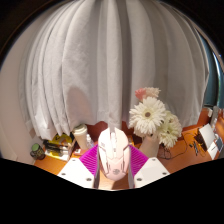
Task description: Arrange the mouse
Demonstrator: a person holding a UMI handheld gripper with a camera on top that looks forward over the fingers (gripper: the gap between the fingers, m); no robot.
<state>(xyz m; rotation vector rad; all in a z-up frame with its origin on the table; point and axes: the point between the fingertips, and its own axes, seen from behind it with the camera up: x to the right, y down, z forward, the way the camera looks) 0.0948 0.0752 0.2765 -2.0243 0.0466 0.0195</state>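
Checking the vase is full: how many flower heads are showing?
3. A pink flower at the top, a big white daisy below it, and a smaller daisy beside that, beyond the mouse. Others may be hidden behind them.

Orange-brown table [190, 152] runs under the white curtain; a vase of pale flowers [152, 118] stands on it; small jars and clutter [55, 146] sit on it near the curtain's foot; contents unclear.
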